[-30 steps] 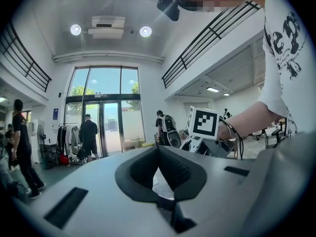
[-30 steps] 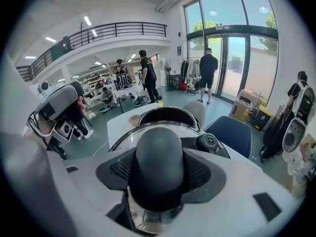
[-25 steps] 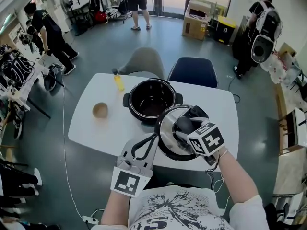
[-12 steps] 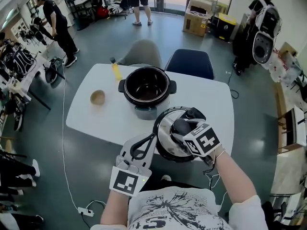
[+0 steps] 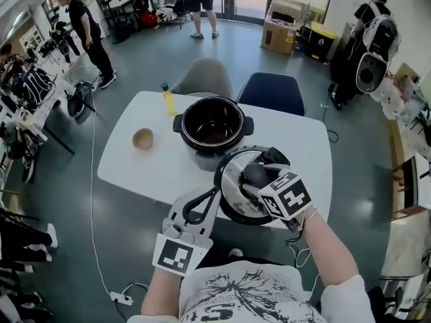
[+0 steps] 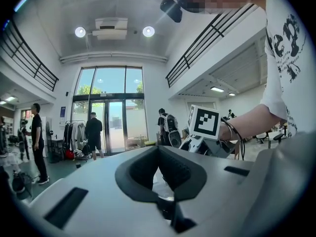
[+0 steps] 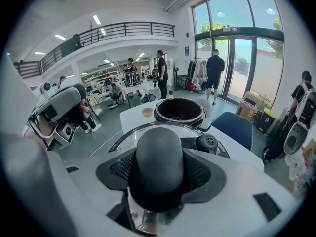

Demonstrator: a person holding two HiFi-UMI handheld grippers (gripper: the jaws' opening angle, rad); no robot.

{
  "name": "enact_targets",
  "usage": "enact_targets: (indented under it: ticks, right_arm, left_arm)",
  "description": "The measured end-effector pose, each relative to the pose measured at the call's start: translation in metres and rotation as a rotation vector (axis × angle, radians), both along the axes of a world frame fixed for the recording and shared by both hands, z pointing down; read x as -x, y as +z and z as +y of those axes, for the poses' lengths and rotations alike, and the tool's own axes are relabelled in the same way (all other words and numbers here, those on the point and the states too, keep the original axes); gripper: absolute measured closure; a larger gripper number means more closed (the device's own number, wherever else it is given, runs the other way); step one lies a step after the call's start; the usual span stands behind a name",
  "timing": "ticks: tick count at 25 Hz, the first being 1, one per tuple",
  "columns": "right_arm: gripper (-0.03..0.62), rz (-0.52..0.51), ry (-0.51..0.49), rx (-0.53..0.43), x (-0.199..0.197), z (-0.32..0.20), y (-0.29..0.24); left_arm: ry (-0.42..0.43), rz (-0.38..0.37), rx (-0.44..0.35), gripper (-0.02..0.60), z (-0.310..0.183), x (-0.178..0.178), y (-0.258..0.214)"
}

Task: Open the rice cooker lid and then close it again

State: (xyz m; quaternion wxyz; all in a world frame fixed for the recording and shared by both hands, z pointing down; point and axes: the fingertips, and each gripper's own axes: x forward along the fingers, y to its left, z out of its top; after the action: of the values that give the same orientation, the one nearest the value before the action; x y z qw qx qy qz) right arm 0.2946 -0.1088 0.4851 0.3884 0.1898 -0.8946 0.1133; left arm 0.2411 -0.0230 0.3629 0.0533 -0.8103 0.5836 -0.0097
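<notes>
The black rice cooker (image 5: 213,124) stands open on the white table (image 5: 148,167), its dark inner pot empty. Its round metal lid (image 5: 232,180) is off the cooker and hangs over the table's near edge. My right gripper (image 5: 259,175) is shut on the lid's black knob (image 7: 159,152), a pad on each side of it. In the right gripper view the cooker (image 7: 179,110) lies beyond the lid. My left gripper (image 5: 214,195) is shut, its tips right by the lid's left rim; whether they touch it I cannot tell. In its own view the left gripper (image 6: 159,149) points level.
A wooden bowl (image 5: 142,138) and a yellow bottle (image 5: 168,101) sit on the table's left part. A blue chair (image 5: 273,91) and a grey chair (image 5: 205,78) stand behind the table. People stand around the room, and a white cable (image 5: 94,234) runs across the floor at left.
Both grippers and the lid have drawn back a little from the cooker toward the person's body. The grip on the knob is unchanged.
</notes>
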Motion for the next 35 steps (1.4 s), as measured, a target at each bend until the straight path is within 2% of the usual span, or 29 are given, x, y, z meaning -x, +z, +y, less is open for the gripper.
enact_targets:
  ticks: [5,12,14,18,19,20,22,23,25,31,33,35]
  right_arm:
    - [0.301,-0.003,0.000,-0.022,0.043,-0.019,-0.016]
    - [0.301,-0.012,0.000,-0.035,0.115,-0.067,-0.037]
    - [0.301,-0.012,0.001,-0.044,0.136,-0.080,-0.041]
    - [0.301,0.000,0.003,-0.059,0.175,-0.110,-0.045]
    - [0.301,0.003,0.007,-0.058,0.183,-0.119,-0.046]
    - [0.301,0.005,0.012,-0.056,0.191,-0.127,-0.045]
    - [0.301,0.014,0.020,-0.055,0.207,-0.143,-0.044]
    - [0.301,0.020,0.024,-0.056,0.215,-0.150,-0.042]
    - [0.301,0.032,0.030,-0.057,0.232,-0.163,-0.038]
    - [0.301,0.050,0.069,-0.030,0.255,-0.197,-0.021]
    - [0.301,0.059,0.078,-0.024,0.256,-0.205,-0.016]
    - [0.301,0.063,0.086,-0.016,0.258,-0.209,-0.011]
  left_arm:
    - [0.005,-0.023,-0.017,0.568,-0.016,0.037,-0.013]
    - [0.018,-0.012,-0.056,0.568,-0.063,0.098,-0.037]
    - [0.035,-0.065,-0.045,0.568,-0.073,0.117,-0.037]
    - [0.070,-0.231,-0.009,0.568,-0.095,0.157,-0.030]
    - [0.074,-0.241,-0.005,0.568,-0.102,0.167,-0.030]
    - [0.071,-0.218,-0.009,0.568,-0.109,0.177,-0.031]
    - [0.053,-0.115,-0.034,0.568,-0.125,0.196,-0.038]
    - [0.053,-0.114,-0.036,0.568,-0.132,0.206,-0.038]
    - [0.070,-0.198,-0.019,0.568,-0.145,0.225,-0.033]
    - [0.065,-0.121,-0.029,0.568,-0.182,0.261,-0.030]
    - [0.091,-0.202,-0.010,0.568,-0.190,0.266,-0.022]
    - [0.104,-0.225,-0.003,0.568,-0.196,0.270,-0.017]
